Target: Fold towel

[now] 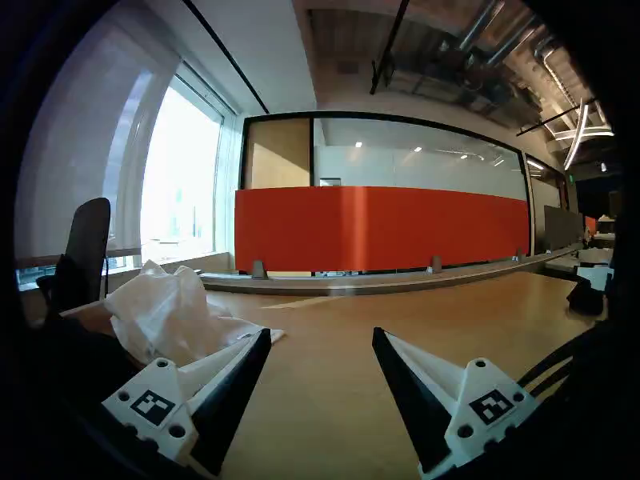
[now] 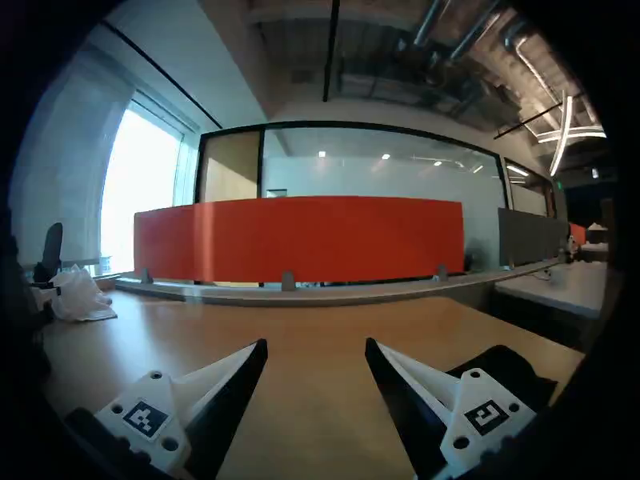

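Readable text: none | left gripper: carries a black-and-white square marker on either side, a pattern with no letters or digits | right gripper: square marker on either side, likewise pattern only

The left gripper has two pointed, triangular jaws of white plastic with black inner faces. Each jaw carries a square black-and-white marker with small round holes near it. The right gripper has the same shape, colours and markers.
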